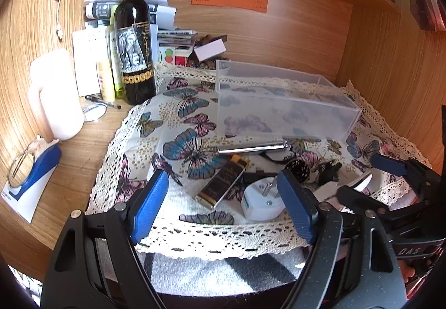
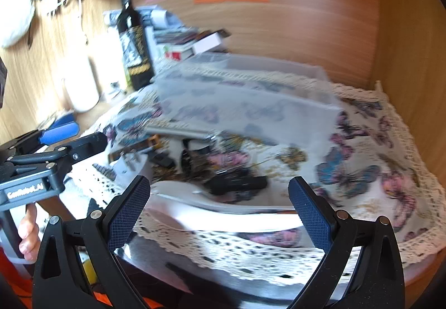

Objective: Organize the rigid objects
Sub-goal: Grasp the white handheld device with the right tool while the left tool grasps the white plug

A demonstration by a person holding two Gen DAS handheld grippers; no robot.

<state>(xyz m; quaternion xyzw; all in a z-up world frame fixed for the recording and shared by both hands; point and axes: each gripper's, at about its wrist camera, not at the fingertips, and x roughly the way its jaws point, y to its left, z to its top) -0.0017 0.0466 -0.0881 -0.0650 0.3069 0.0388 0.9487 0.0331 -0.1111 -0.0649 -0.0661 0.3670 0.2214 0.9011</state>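
A clear plastic box (image 1: pixel 281 97) stands open on the butterfly cloth (image 1: pixel 178 119); it also shows in the right wrist view (image 2: pixel 245 97), blurred. In front of it lie a silver metal rod (image 1: pixel 251 148), a black and gold lighter (image 1: pixel 223 180), a white plug adapter (image 1: pixel 260 199), a round perforated black piece (image 1: pixel 298 168) and a black clip (image 1: pixel 330 169). My left gripper (image 1: pixel 223 208) is open, low over the cloth's near edge, with the lighter and adapter between its fingers. My right gripper (image 2: pixel 220 208) is open over a white curved object (image 2: pixel 223 214); it also shows in the left wrist view (image 1: pixel 373 175).
A wine bottle (image 1: pixel 135 38), a pale mug (image 1: pixel 55 94), papers and boxes stand at the back left. A pen (image 1: pixel 103 101) and a blue and white box (image 1: pixel 30 183) with glasses lie on the desk at left. Wooden walls enclose the desk.
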